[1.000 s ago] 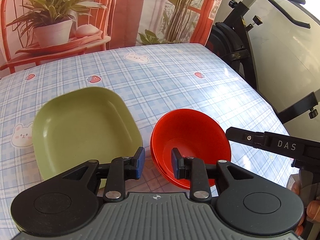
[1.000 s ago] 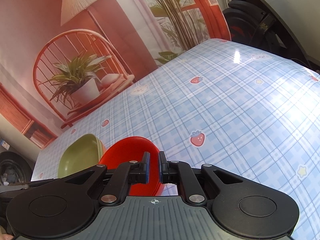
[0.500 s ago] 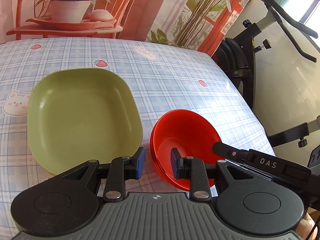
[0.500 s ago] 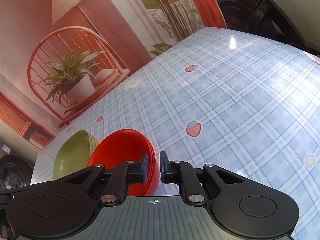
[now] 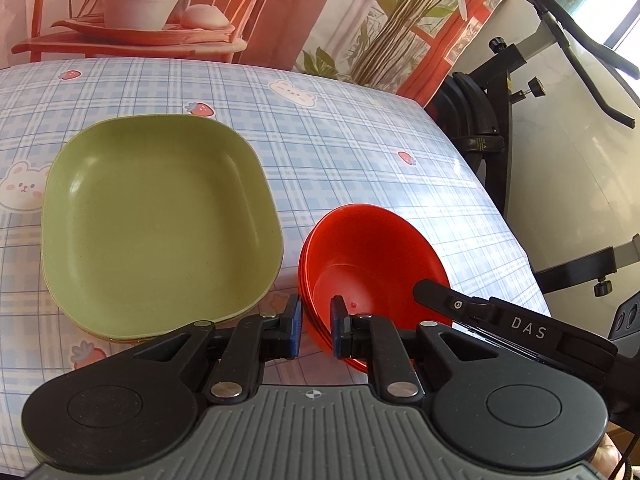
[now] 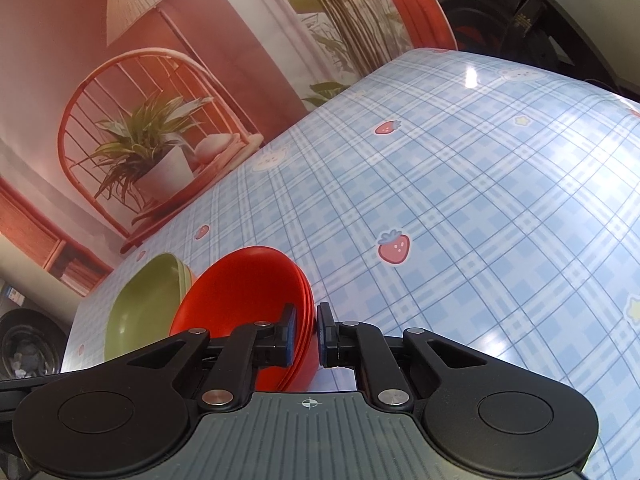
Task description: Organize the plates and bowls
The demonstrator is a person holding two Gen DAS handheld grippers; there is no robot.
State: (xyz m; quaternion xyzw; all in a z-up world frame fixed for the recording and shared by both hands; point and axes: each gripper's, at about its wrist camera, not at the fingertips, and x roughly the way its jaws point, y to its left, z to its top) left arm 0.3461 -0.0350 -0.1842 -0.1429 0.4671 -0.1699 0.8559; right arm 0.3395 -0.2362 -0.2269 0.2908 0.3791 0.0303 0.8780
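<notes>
A stack of red bowls sits on the checked tablecloth, just right of a stack of green square plates. My left gripper is closing its jaws on the bowls' near left rim, and the rim sits pinched between the blue pads. In the right wrist view the red bowls lie beside the green plates. There my right gripper is closing on the bowls' right rim, which fills the narrow gap. Its black finger reaches the bowls from the right.
The blue checked tablecloth spreads out beyond the bowls. A black exercise bike stands past the table's right edge. A printed backdrop with a potted plant hangs behind the table.
My left gripper's jaws have narrowed from a wide gap onto the bowls' rim, and its view has rolled. The right gripper stays on the opposite rim.
</notes>
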